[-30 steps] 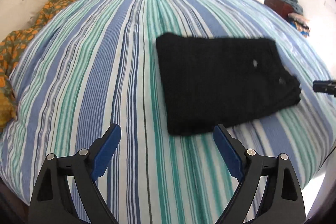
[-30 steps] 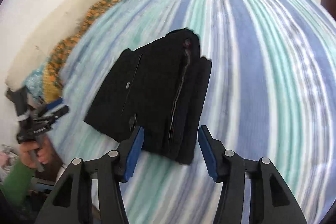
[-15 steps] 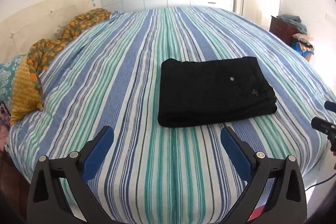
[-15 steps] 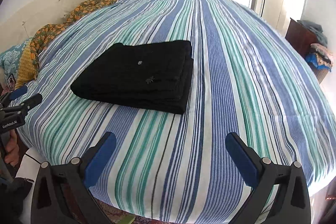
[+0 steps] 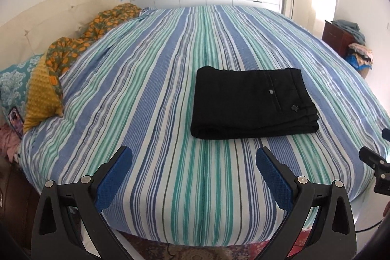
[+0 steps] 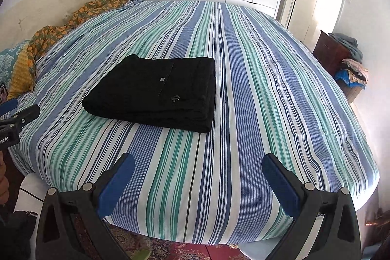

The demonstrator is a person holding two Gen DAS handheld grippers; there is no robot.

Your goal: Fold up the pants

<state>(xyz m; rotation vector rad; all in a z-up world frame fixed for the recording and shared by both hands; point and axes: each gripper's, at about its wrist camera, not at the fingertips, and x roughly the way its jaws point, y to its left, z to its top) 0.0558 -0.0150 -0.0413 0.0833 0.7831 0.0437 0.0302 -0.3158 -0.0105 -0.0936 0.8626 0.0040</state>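
The black pants [image 5: 253,105] lie folded into a flat, thick rectangle on the striped bed cover [image 5: 151,94], a little right of the middle in the left wrist view; several layers show at the near edge, and a small button and a dark emblem sit on top; the left tool [image 5: 193,174] and the right tool [image 6: 198,178] are both released, nothing between their blue pads, well apart from the pants.

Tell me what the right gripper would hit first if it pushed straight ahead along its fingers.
Probably the striped bedspread: the open right gripper points down at bare cover near the bed's edge. The folded black pants lie farther on, left of that line.
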